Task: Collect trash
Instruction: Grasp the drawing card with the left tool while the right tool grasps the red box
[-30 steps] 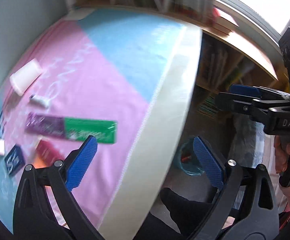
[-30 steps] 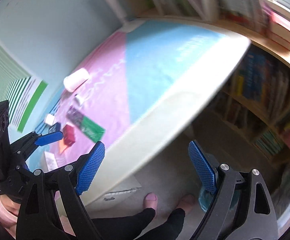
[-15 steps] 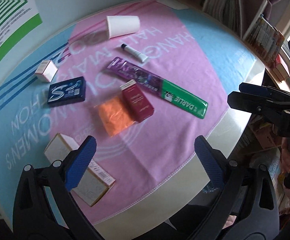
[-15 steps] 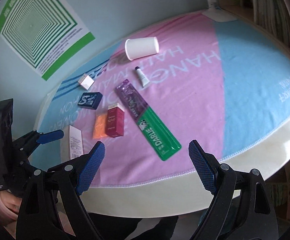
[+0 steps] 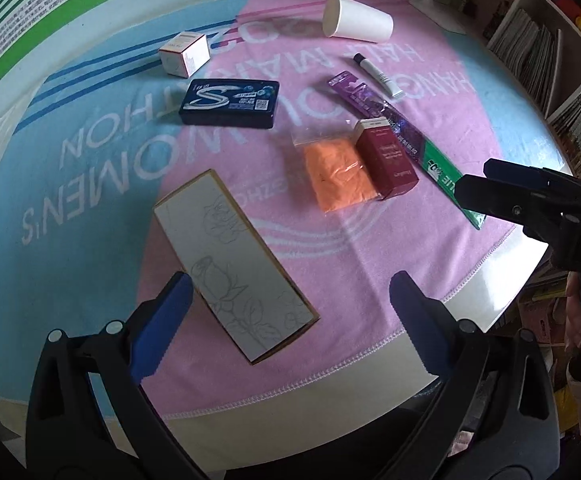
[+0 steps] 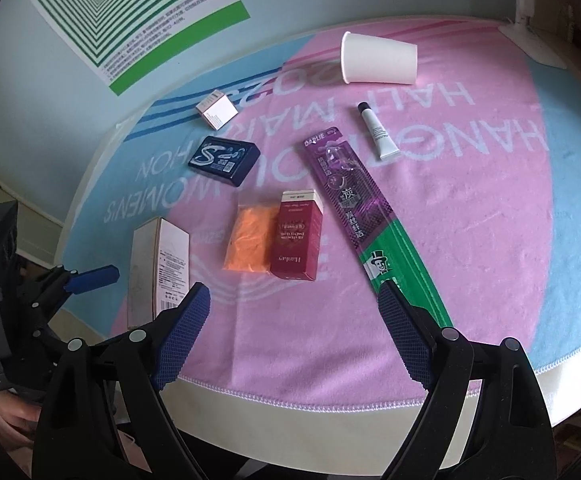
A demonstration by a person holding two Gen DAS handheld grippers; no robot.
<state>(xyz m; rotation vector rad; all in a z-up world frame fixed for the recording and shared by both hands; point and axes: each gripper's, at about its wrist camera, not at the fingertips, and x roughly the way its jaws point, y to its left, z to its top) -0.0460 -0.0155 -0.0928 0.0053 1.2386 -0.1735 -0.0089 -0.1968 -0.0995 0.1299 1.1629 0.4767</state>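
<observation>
Left gripper (image 5: 286, 320) jaws wide apart, empty, above flat white box (image 5: 234, 264). Right gripper (image 6: 294, 332) jaws wide apart, empty, near toothbrush pack (image 6: 370, 216).

Trash spread on towel (image 6: 470, 208): paper cup (image 6: 378, 58), small tube (image 6: 378, 132), red carton (image 6: 296, 236), orange bag (image 6: 250, 238), gum tin (image 6: 224, 160), small box (image 6: 216, 110). None collected.

Risks, judged: flat box wider than grip if taken across; thin pack slips; jaw snags towel; cup rolls.

Round table (image 5: 502, 276), wall poster (image 6: 130, 12), bookshelves (image 5: 530, 40) beside.

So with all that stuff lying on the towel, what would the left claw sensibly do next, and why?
Probably lower the left gripper onto the long white box with the rose drawing and close on it. Its jaws are open and empty, and that box lies right in front of them, closer than anything else on the towel, so it looks like the easiest piece to pick first.
</observation>
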